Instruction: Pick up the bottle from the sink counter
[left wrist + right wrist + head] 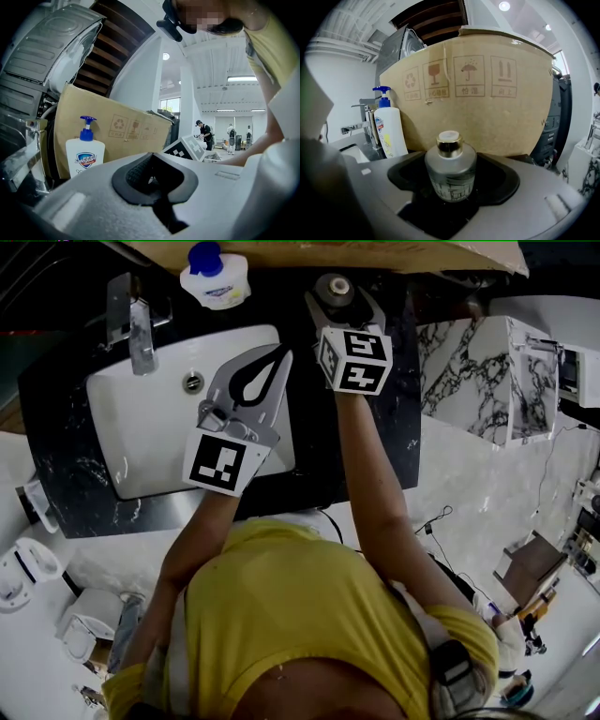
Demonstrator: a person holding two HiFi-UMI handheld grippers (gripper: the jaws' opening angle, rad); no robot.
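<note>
A small round frosted-glass bottle (450, 171) with a gold cap stands upright on the black sink counter (375, 442), at its back edge. My right gripper (454, 164) is open around the bottle (335, 289). The bottle stands between the jaws with dark gaps on both sides. In the head view the right gripper (339, 298) reaches to the far edge of the counter. My left gripper (281, 354) hangs over the white basin (131, 427), shut with nothing in it. Its tips (151, 157) meet in the left gripper view.
A white pump soap bottle (216, 277) with a blue top stands behind the basin, next to the chrome faucet (139, 329). A cardboard box (487, 93) rises right behind the glass bottle. A marble-patterned cabinet (469, 371) stands to the right of the counter.
</note>
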